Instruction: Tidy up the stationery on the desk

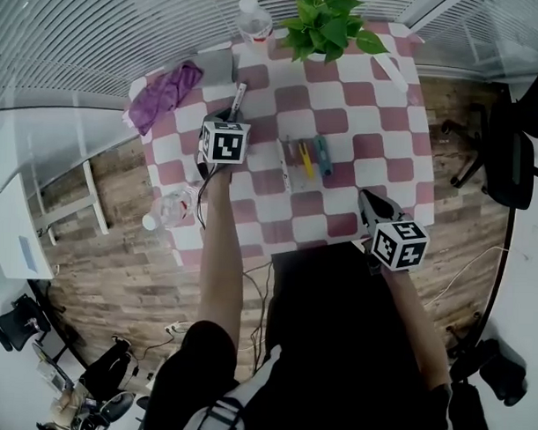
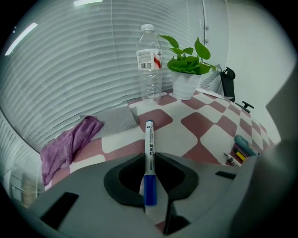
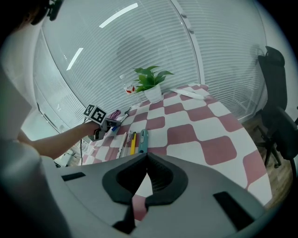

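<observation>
Over the left side of the checkered desk [image 1: 378,125] you are holding the left gripper [image 2: 150,160], and its jaws are pinching a white marker [image 2: 149,139] around the barrel. The marker's blue end is sitting back toward the camera, while its other end is pointing out toward the clear water bottle [image 2: 150,62] at the far edge. From the head view, that marker [image 1: 239,96] is sticking out ahead of the left gripper [image 1: 230,118], near a grey pad [image 1: 217,69] and a crumpled purple cloth [image 1: 163,93] that is lying at the desk's left corner. Whether the marker is touching the desk, you cannot tell.

Your right gripper [image 3: 145,155] is hovering over the near right edge of the desk, with its jaws pressed together at the tips and nothing between them.

Between the two grippers, a row of stationery is lying side by side at the middle of the desk: a white pen [image 3: 123,144], a yellow pen [image 3: 132,143] and a teal item [image 3: 143,141]. A potted plant [image 1: 324,22] is standing at the far edge, just beside the bottle.
</observation>
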Demonstrator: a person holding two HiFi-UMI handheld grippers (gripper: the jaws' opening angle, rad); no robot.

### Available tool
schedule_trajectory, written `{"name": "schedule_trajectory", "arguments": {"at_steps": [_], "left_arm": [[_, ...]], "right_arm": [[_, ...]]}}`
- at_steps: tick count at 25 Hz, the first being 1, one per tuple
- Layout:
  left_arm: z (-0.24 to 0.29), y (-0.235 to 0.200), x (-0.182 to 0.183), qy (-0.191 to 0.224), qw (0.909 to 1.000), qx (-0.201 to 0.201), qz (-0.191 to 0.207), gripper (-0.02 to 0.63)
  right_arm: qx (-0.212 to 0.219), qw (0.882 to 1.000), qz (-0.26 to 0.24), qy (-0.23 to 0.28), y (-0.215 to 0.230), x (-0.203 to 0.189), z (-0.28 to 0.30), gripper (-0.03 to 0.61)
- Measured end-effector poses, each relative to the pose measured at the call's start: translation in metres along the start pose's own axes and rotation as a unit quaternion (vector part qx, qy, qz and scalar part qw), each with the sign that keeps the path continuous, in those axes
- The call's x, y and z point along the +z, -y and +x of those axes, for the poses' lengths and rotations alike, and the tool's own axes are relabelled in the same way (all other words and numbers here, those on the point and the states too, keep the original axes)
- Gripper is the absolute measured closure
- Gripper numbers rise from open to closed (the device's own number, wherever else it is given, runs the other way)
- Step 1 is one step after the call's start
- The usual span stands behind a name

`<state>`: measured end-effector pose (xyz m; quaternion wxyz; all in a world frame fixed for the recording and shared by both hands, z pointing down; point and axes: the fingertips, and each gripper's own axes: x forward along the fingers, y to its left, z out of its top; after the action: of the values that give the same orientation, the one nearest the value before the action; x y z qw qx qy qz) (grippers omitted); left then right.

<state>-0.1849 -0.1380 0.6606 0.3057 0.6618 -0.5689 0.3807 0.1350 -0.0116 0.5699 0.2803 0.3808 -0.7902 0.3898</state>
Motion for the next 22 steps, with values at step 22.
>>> {"name": "schedule_trajectory", "arguments": {"at_steps": [22], "left_arm": [[-0.073,0.114,-0.083,-0.044,0.9685,-0.04,-0.242,0.528]], "right_arm": [[0.079,0.995,-0.067,-0.009,-0.031,0.002,0.003,0.557]]}}
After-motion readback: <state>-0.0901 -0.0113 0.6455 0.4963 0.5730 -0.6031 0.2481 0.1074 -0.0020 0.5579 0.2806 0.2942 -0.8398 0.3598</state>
